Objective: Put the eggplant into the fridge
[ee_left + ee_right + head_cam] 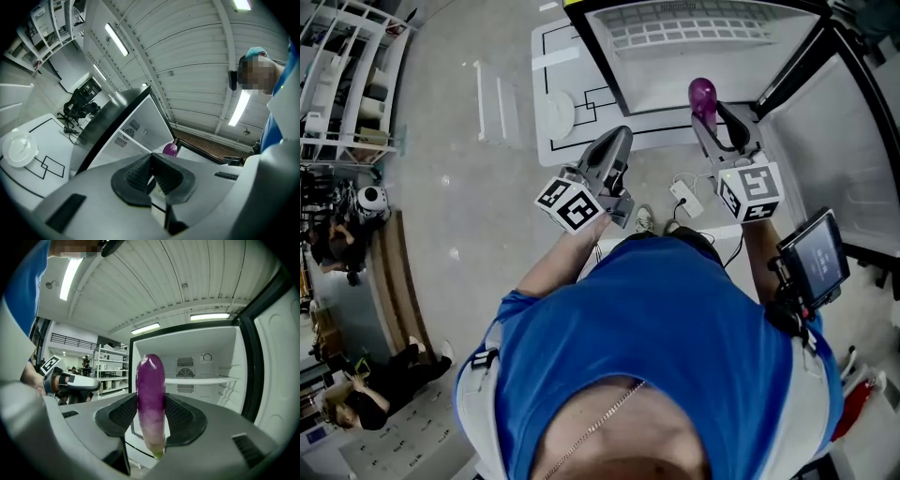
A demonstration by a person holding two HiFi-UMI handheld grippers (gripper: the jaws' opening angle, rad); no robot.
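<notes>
Purple eggplant held upright at the open fridge.

Nearest, the grey two-jaw right gripper (151, 409) is clamped on the glossy purple eggplant (150, 385), rounded tip at 12 o'clock and pale stem end at 6. At its 9 o'clock, the matching grey left gripper (151, 163) has its jaws pressed together with nothing between them. Beyond, at 12 o'clock, stands the open white fridge (216, 358) with its white inner shelf (206, 380); the eggplant is just before the opening.
</notes>
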